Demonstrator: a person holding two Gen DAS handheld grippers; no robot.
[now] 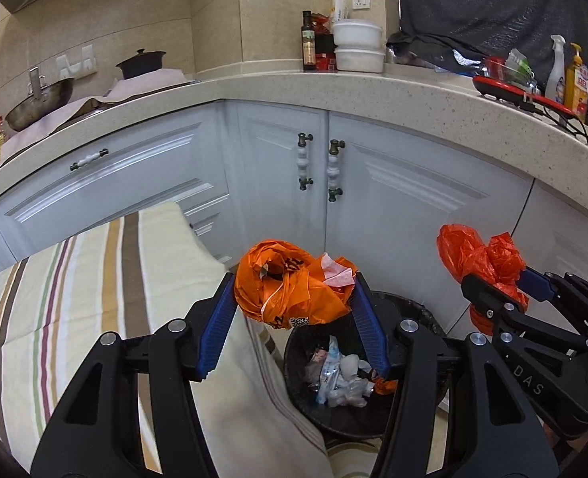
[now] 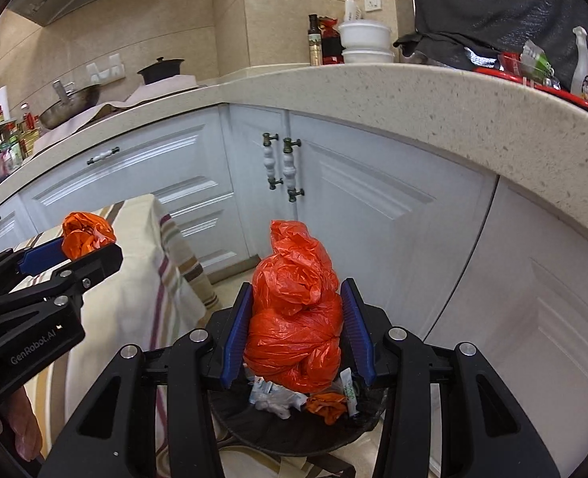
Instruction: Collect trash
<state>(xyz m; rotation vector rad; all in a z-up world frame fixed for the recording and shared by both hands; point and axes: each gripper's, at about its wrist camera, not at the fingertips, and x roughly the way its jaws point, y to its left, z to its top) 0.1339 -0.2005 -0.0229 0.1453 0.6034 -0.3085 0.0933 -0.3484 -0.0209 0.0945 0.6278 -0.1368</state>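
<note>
**Two orange bundles held above the bin**

I held a gripper in each hand, low in front of pale blue kitchen cabinets (image 1: 393, 183); my left gripper (image 1: 294, 298) was clamped on a crumpled orange plastic bag (image 1: 290, 290) with a scrap of pink paper (image 1: 339, 273) tucked in its folds; my right gripper (image 2: 295, 318) was clamped on a knotted red-orange bag (image 2: 294, 310), its blue pads pressing both sides. Both bundles hung over a black bin (image 1: 417, 310) on the floor; the bin already held white wrappers and a scrap of orange plastic (image 2: 327, 406). A table under a striped cloth (image 1: 75, 298) stood just to the left of the bin, its hanging edge touching or nearly touching the rim.

I judged the risks thus: the pink paper sat loosely and could flutter out onto the floor; the left bag hung toward the bin's left edge, so a release there could land it on the cloth; thin plastic might cling to my pads rather than fall.
</note>
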